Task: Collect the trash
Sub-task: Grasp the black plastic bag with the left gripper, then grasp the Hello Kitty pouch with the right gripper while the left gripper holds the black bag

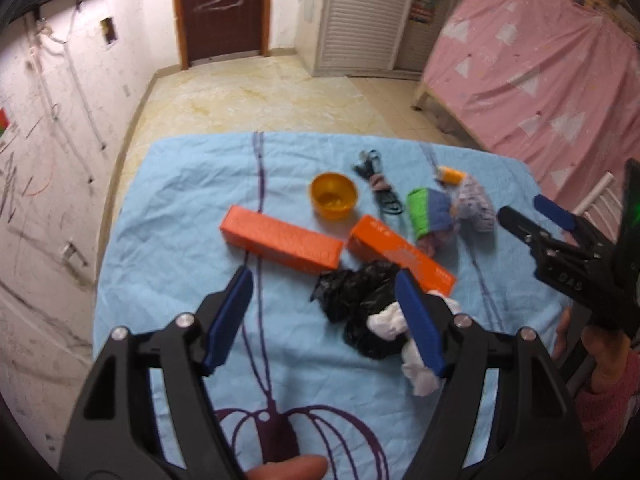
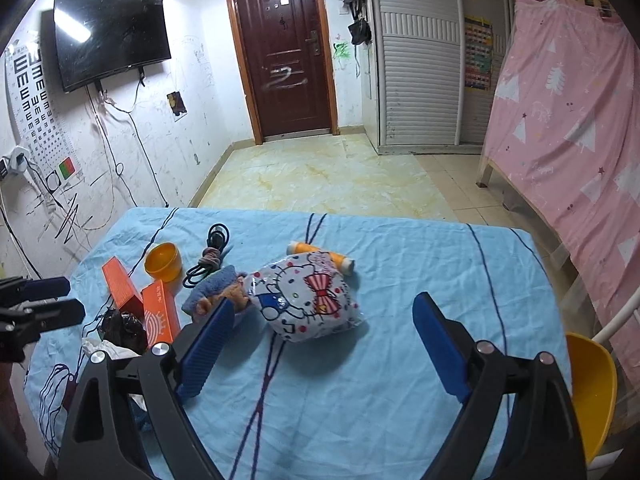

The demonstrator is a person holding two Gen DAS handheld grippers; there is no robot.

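A crumpled black plastic bag (image 1: 360, 300) and white crumpled tissue (image 1: 390, 322) lie on the blue cloth table (image 1: 180, 208), just ahead of my left gripper (image 1: 324, 276), which is open and empty above them. Two orange boxes (image 1: 280, 238) (image 1: 400, 254) lie behind the bag. My right gripper (image 2: 324, 308) is open and empty, hovering near a Hello Kitty packet (image 2: 304, 300). The right gripper also shows in the left wrist view (image 1: 524, 212). The bag (image 2: 124, 328) and tissue (image 2: 106, 348) show at the left of the right wrist view.
An orange bowl (image 1: 334, 196), a black cable (image 1: 378, 188), a green-and-blue cloth (image 1: 430, 216) and an orange spool (image 1: 452, 175) sit further back. A yellow chair (image 2: 592, 384) stands at the table's right. A pink curtain (image 2: 572, 120) hangs on the right.
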